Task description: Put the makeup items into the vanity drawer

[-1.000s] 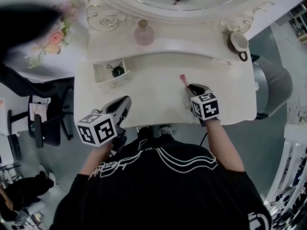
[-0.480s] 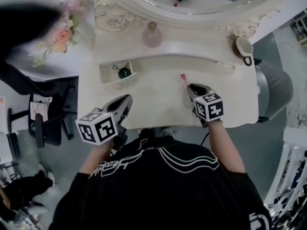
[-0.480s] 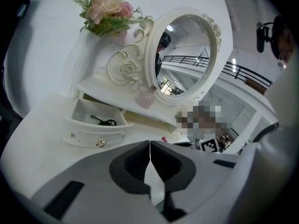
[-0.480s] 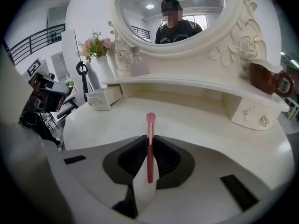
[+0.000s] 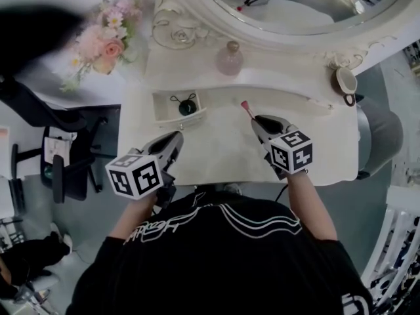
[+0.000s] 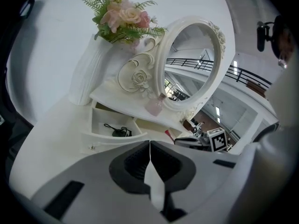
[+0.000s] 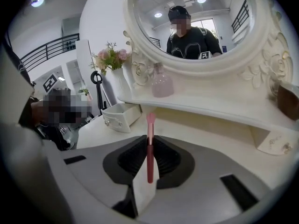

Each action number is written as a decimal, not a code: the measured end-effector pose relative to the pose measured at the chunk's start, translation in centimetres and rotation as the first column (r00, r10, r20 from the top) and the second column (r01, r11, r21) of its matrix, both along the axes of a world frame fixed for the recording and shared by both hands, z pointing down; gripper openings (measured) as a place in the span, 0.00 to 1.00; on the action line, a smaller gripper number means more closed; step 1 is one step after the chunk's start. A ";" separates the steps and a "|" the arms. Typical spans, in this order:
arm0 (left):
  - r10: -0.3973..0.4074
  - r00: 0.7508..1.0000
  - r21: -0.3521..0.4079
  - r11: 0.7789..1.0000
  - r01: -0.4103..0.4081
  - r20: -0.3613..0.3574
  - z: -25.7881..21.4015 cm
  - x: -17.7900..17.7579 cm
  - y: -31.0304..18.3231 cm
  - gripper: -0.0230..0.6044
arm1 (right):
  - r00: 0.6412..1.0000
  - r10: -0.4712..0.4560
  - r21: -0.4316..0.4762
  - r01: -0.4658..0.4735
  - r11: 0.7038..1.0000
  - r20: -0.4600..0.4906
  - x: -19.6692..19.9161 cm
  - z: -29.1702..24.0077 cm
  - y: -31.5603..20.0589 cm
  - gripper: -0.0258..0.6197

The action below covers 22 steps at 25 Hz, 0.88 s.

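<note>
A pink makeup brush [image 5: 246, 109] sticks out of my right gripper [image 5: 256, 119], which is shut on its handle above the white vanity top [image 5: 223, 156]. In the right gripper view the brush [image 7: 150, 146] stands upright between the jaws of the right gripper [image 7: 150, 139], bristles toward the mirror. The small drawer [image 5: 164, 101] is pulled open at the table's left, with a black item [image 5: 187, 106] inside. My left gripper [image 5: 174, 138] hovers near the front edge below the drawer, shut and empty. The left gripper view shows its jaws closed in front of the drawer [image 6: 100, 120].
A pink perfume bottle [image 5: 230, 59] stands on the raised shelf under the oval mirror [image 5: 295, 5]. A flower vase [image 5: 102, 41] is at the back left and a cup [image 5: 346, 82] at the back right. A dark chair [image 5: 59, 169] stands left of the table.
My right gripper has risen and moved left toward the drawer with the brush in it. The left gripper has shifted a little along the table's front edge.
</note>
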<state>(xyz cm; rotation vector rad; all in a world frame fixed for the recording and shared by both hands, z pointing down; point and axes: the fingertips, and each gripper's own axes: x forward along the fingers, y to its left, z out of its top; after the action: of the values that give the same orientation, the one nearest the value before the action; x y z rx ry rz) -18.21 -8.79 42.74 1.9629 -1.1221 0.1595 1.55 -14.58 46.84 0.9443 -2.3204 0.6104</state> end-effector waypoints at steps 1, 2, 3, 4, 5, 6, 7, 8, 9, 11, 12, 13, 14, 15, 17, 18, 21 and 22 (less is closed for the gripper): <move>-0.001 1.000 0.000 1.000 0.001 -0.001 0.0 -0.4 -0.1 0.08 | 1.000 -0.011 0.007 0.011 1.000 0.006 -0.7 -0.4 -0.2 0.14; -0.002 1.000 0.001 1.000 0.002 -0.002 0.0 -0.7 -0.1 0.08 | 1.000 -0.022 0.014 0.021 1.000 0.012 -1.5 -0.8 -0.3 0.14; -0.002 1.000 0.002 1.000 0.002 -0.002 0.0 -1.1 -0.1 0.08 | 0.999 -0.032 0.020 0.032 0.999 0.019 -2.2 -1.1 -0.4 0.14; -0.004 1.000 0.004 1.000 0.004 -0.001 0.0 -1.6 -0.1 0.08 | 0.999 -0.044 0.027 0.043 0.999 0.026 -3.0 -1.4 -0.5 0.14; -0.007 1.000 0.007 1.000 0.007 0.000 0.0 -2.1 -0.1 0.08 | 0.998 -0.056 0.033 0.054 0.998 0.032 -3.8 -1.8 -0.6 0.14; -0.011 1.000 0.009 1.000 0.011 0.002 -0.1 -2.7 -0.1 0.08 | 0.997 -0.068 0.041 0.067 0.997 0.037 -4.5 -2.1 -0.8 0.14; -0.015 1.000 0.011 1.000 0.015 0.003 -0.1 -3.2 -0.2 0.08 | 0.996 -0.082 0.049 0.080 0.996 0.041 -5.3 -2.5 -0.9 0.14; -0.021 1.000 0.013 1.000 0.021 0.005 -0.1 -3.8 -0.2 0.08 | 0.994 -0.096 0.057 0.094 0.994 0.045 -6.1 -2.8 -1.0 0.14; -0.028 1.000 0.014 1.000 0.027 0.006 -0.1 -4.4 -0.2 0.08 | 0.993 -0.111 0.064 0.107 0.992 0.050 -6.9 -3.0 -1.1 0.14; -0.040 0.999 0.016 0.999 0.039 0.008 0.0 -5.5 -0.2 0.08 | 0.989 -0.138 0.076 0.134 0.988 0.057 -8.6 -3.5 -1.4 0.14; -0.045 0.999 0.017 0.999 0.045 0.007 0.0 -6.0 -0.2 0.08 | 0.987 -0.152 0.082 0.147 0.986 0.059 -9.4 -3.7 -1.5 0.14; -0.050 0.999 0.018 0.999 0.050 0.007 0.0 -6.5 -0.2 0.08 | 0.984 -0.167 0.088 0.161 0.983 0.057 -10.3 -3.9 -1.7 0.14; -0.054 0.998 0.020 0.998 0.054 0.007 0.0 -7.0 -0.3 0.08 | 0.982 -0.184 0.096 0.178 0.979 0.053 -11.3 -4.1 -1.9 0.14; -0.059 0.998 0.021 0.998 0.059 0.007 0.0 -7.5 -0.3 0.08 | 0.978 -0.203 0.105 0.197 0.975 0.047 -12.2 -4.3 -2.0 0.14; -0.069 0.998 0.026 0.997 0.069 0.007 0.0 -8.3 -0.5 0.08 | 0.968 -0.249 0.124 0.244 0.962 0.028 -14.0 -4.5 -2.2 0.14; -0.074 0.997 0.027 0.997 0.074 0.007 0.1 -8.7 -0.6 0.08 | 0.961 -0.277 0.131 0.273 0.953 0.016 -15.0 -4.5 -2.2 0.14; -0.083 0.997 0.020 0.996 0.083 0.006 0.6 -9.5 -0.5 0.08 | 0.934 -0.356 0.129 0.356 0.926 -0.019 -17.5 -4.0 -2.0 0.14; -0.085 0.996 0.016 0.996 0.084 0.006 0.7 -9.7 -0.5 0.08 | 0.927 -0.375 0.127 0.375 0.918 -0.031 -18.2 -3.8 -2.0 0.14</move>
<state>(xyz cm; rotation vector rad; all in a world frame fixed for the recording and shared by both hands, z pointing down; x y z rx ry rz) -27.89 -9.32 43.45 1.9265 -1.2117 0.1119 -16.65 -16.56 43.00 0.5264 -2.4696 0.2979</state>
